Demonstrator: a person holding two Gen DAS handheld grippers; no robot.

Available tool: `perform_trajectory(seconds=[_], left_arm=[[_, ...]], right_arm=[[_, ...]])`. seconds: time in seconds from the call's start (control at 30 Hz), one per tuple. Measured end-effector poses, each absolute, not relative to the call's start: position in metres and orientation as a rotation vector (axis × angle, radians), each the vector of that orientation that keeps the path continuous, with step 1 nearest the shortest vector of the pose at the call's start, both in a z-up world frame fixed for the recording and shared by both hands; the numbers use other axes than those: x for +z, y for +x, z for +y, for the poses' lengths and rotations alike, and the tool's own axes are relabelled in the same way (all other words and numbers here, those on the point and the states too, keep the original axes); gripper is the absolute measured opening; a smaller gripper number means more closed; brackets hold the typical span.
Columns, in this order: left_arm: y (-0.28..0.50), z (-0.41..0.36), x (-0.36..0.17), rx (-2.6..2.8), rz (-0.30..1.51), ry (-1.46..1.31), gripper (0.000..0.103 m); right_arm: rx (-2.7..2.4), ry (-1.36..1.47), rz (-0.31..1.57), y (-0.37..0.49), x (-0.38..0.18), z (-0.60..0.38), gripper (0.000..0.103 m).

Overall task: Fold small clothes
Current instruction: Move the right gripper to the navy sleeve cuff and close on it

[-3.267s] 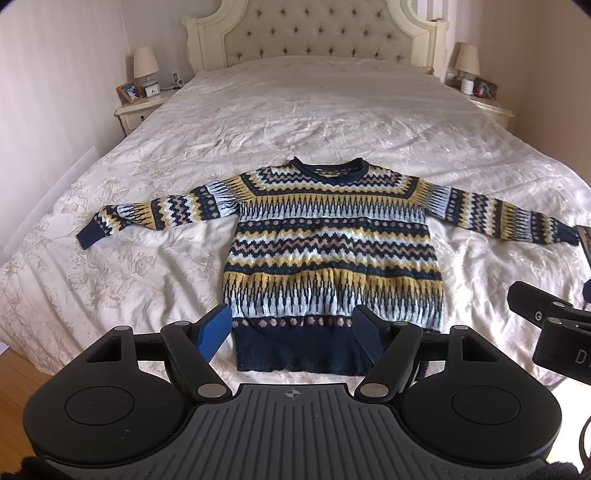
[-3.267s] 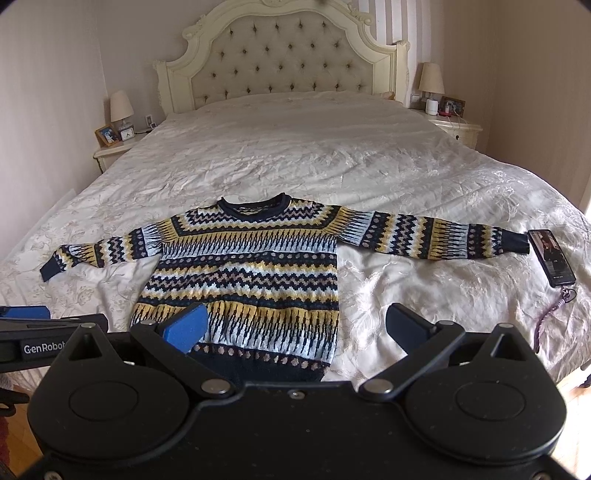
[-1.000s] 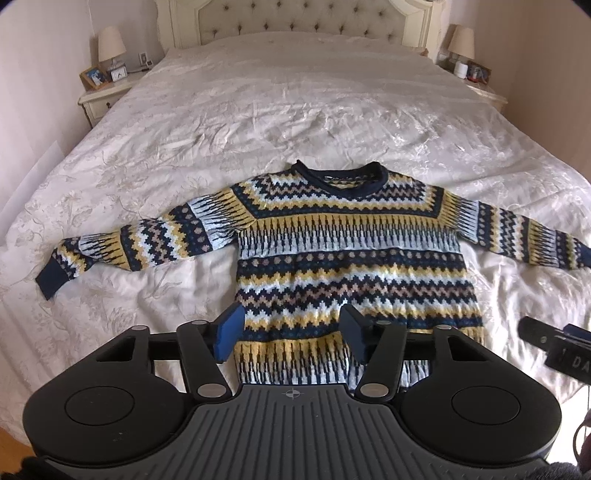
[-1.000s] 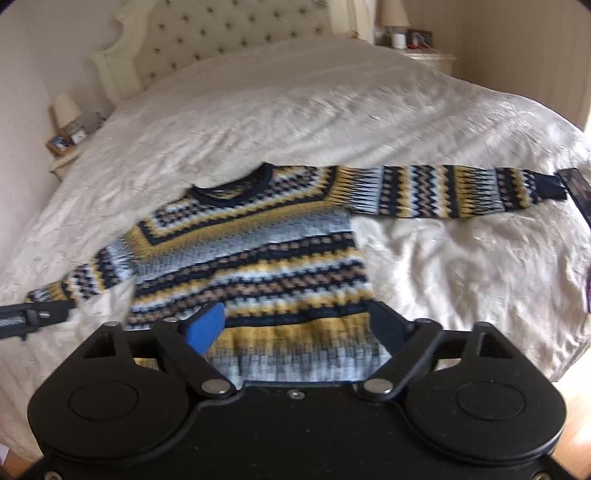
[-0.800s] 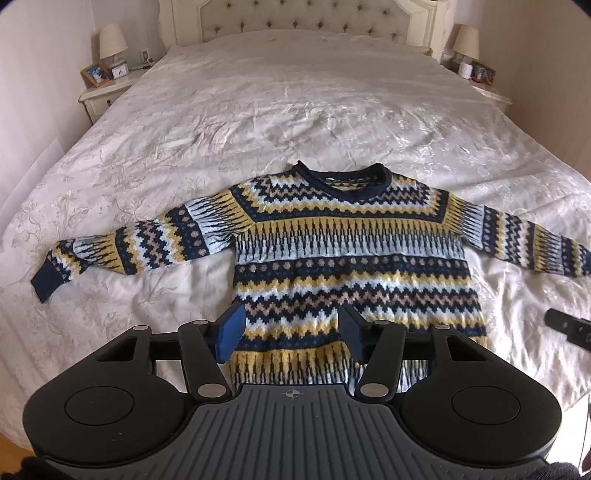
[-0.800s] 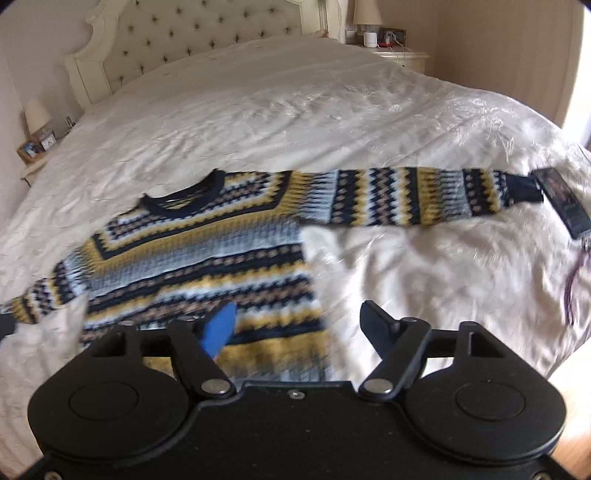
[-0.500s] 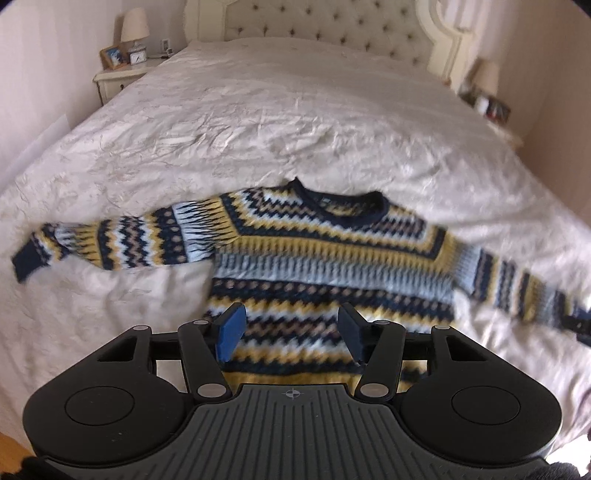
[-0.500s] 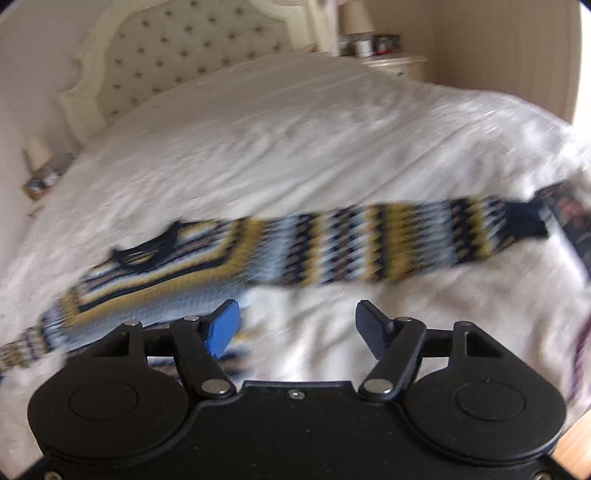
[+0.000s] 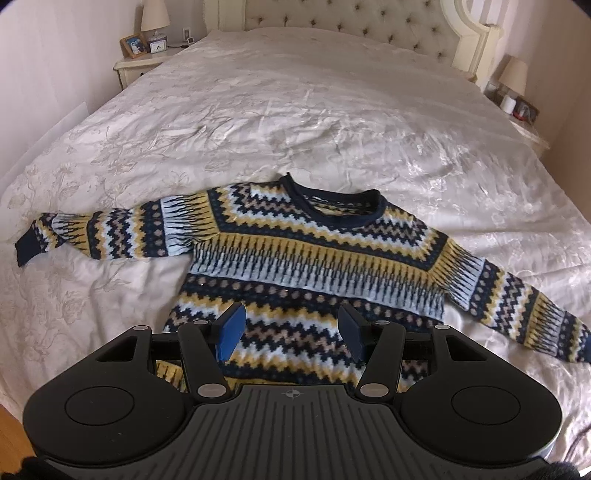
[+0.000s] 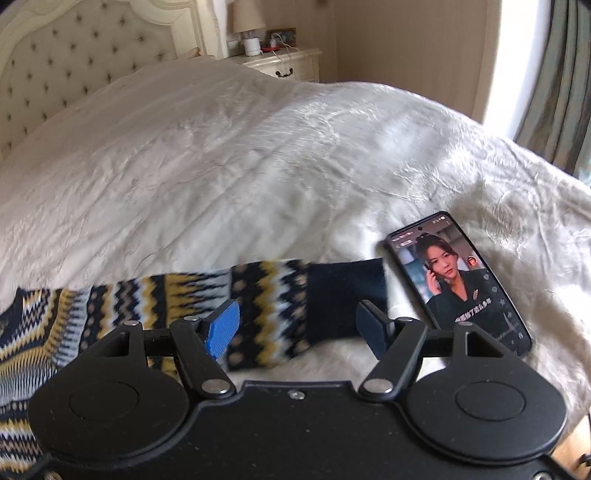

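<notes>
A navy, yellow and pale-blue patterned sweater (image 9: 314,258) lies flat, front up, on the white bedspread (image 9: 295,122), both sleeves spread out sideways. My left gripper (image 9: 291,328) is open and empty, hovering above the sweater's lower body. My right gripper (image 10: 297,326) is open and empty, just above the right sleeve (image 10: 229,299) near its navy cuff (image 10: 345,291). The sweater's hem is hidden behind the left gripper's body.
A phone (image 10: 458,280) with a lit screen lies on the bedspread right beside the cuff, close to my right fingertip. A tufted headboard (image 9: 351,22) stands at the far end, with nightstands (image 9: 136,66) and lamps on both sides. A curtained window (image 10: 554,74) is at the right.
My right gripper has swung right from over the sweater's body to over the right sleeve's cuff. My left gripper has moved forward and left over the lower body. Both stayed open.
</notes>
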State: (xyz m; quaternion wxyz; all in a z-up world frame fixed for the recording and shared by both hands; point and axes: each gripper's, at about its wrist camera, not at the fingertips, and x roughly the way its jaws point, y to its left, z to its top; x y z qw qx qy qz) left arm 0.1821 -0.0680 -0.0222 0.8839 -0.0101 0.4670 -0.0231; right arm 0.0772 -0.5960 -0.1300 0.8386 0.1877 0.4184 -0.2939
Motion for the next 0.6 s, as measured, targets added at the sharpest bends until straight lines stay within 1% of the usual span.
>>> perform_trajectory(seconds=[0.23, 0.53, 0.57, 0.6], left_arm=[[0.184, -0.093, -0.023, -0.024, 0.986, 0.007, 0.054], [0.182, -0.116, -0.017, -0.013, 0.970, 0.044, 0.054], [0.182, -0.118, -0.017, -0.011, 0.968, 0.046, 0.054], [0.181, -0.119, -0.017, -0.009, 0.967, 0.048, 0.054]], right_arm=[[-0.589, 0.479, 0.924, 0.073, -0.152, -0.649, 0.073], [-0.522, 0.631, 0.942, 0.077, -0.184, -0.679, 0.075], [-0.516, 0.639, 0.942, 0.079, -0.185, -0.681, 0.071], [-0.508, 0.642, 0.945, 0.081, -0.186, -0.681, 0.059]])
